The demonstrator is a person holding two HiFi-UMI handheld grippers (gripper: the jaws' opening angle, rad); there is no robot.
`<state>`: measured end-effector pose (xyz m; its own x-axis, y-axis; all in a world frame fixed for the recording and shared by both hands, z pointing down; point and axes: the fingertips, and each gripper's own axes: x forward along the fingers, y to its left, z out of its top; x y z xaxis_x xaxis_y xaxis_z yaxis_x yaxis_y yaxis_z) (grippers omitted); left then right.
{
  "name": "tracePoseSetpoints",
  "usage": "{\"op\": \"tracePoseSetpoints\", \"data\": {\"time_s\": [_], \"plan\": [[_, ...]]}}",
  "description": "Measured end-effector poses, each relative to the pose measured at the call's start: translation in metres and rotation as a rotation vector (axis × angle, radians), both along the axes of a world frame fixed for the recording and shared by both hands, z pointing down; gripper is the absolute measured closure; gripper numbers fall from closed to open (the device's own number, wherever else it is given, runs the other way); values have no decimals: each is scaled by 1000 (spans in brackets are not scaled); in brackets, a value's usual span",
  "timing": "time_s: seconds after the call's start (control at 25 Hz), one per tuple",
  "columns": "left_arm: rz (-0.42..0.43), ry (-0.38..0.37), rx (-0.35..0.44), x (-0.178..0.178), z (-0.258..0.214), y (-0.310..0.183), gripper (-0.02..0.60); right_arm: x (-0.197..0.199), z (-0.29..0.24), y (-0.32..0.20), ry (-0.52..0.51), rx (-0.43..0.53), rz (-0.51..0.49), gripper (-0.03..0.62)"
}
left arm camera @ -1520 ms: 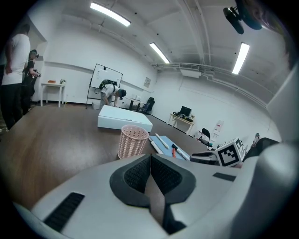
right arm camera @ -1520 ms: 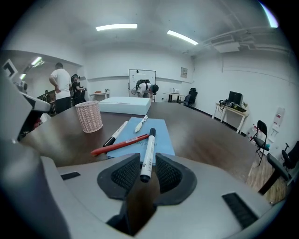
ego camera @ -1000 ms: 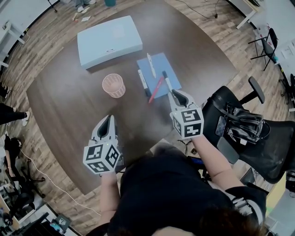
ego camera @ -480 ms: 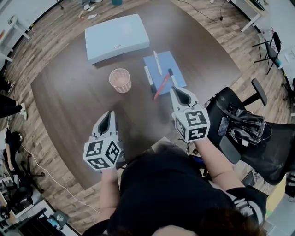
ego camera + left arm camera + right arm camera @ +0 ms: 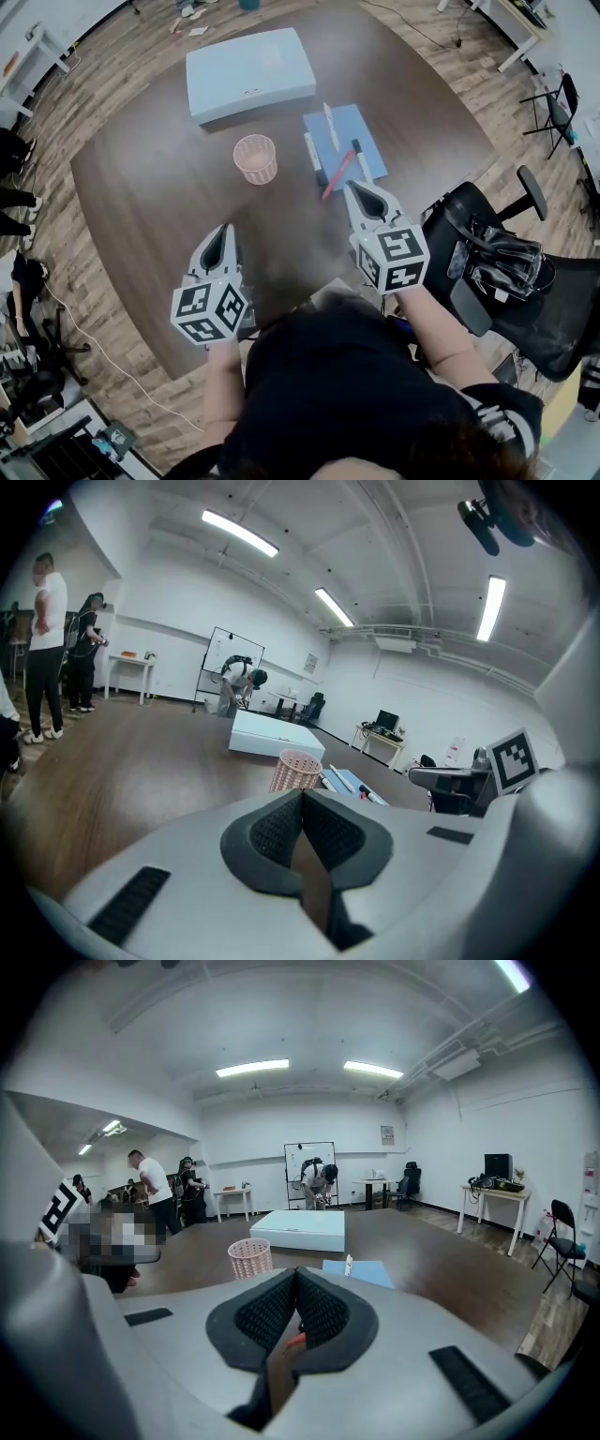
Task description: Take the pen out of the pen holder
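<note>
The pink mesh pen holder (image 5: 255,157) stands upright on the dark table, with no pen sticking out of it. To its right lies a blue sheet (image 5: 349,131) with several pens on it: a white pen (image 5: 330,125), a black-capped marker (image 5: 360,157) and a red pen (image 5: 337,176) across its near edge. My right gripper (image 5: 354,187) is shut and empty, just short of the red pen. My left gripper (image 5: 223,230) is shut and empty too, well short of the holder. In the gripper views the holder (image 5: 295,771) (image 5: 249,1258) stands beyond the closed jaws.
A flat white box (image 5: 248,73) lies at the far side of the table (image 5: 150,206). A black office chair (image 5: 497,272) stands close to my right arm. Several people (image 5: 42,649) stand far off in the room.
The black-capped marker was at my right gripper's tips; it now lies on the blue sheet. The right gripper has drawn back toward me and up. The left gripper has shifted slightly.
</note>
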<state>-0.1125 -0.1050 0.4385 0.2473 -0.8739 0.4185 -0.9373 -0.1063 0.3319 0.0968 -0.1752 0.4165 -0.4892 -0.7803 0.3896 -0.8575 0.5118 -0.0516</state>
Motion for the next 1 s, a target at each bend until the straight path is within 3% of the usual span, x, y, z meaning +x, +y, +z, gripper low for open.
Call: {"op": "tracePoseSetpoints", "data": {"time_s": [1.0], "plan": [[5, -4, -16, -2, 4, 5, 554, -12, 18, 12, -28, -84, -36, 577]]}}
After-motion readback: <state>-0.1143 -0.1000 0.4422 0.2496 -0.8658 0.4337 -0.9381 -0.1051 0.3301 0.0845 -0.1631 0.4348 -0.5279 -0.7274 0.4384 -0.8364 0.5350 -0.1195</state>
